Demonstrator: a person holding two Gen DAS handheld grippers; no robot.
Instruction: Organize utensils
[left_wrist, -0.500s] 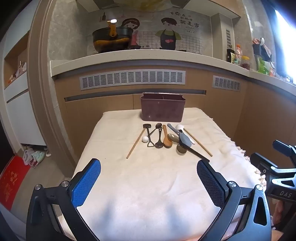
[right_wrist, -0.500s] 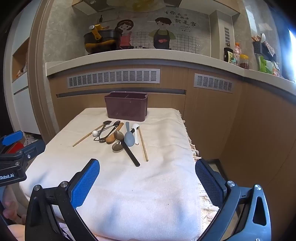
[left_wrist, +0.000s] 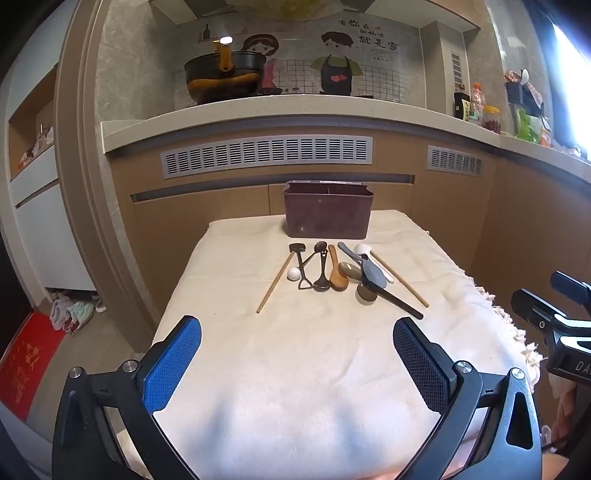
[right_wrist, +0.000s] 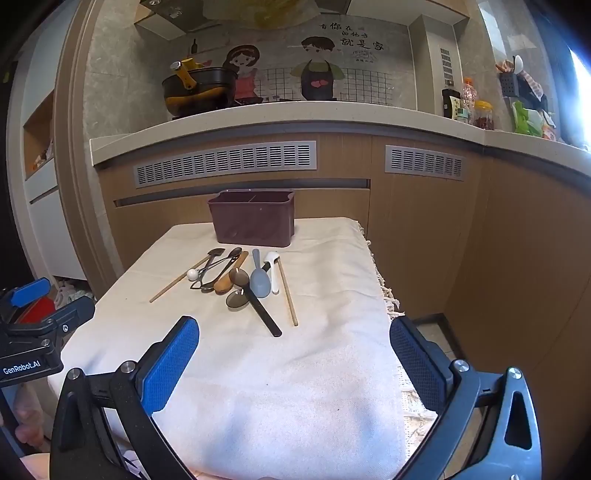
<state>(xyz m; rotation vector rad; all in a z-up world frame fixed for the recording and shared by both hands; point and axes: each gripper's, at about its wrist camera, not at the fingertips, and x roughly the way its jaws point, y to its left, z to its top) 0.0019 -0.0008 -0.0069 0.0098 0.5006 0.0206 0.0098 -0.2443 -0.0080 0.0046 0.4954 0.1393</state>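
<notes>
Your left gripper (left_wrist: 295, 354) and right gripper (right_wrist: 293, 352) both hover over the near end of the cloth-covered table (left_wrist: 295, 387), fingers spread wide, nothing between them.

The utensils (left_wrist: 343, 275) lie in a loose row on the cloth mid-table, just in front of the maroon bin (left_wrist: 327, 214), which stands upright at the far edge. Most long axes run near-to-far. The 2 wooden chopsticks (left_wrist: 274, 282) flank the row and splay outward toward you. The black-handled utensil (left_wrist: 400, 301) angles toward your right.

Overlaps in the cluster hide several bowls and handles; exact count unclear. The bin's interior shows a divider in the right wrist view; its contents cannot be made out.
</notes>
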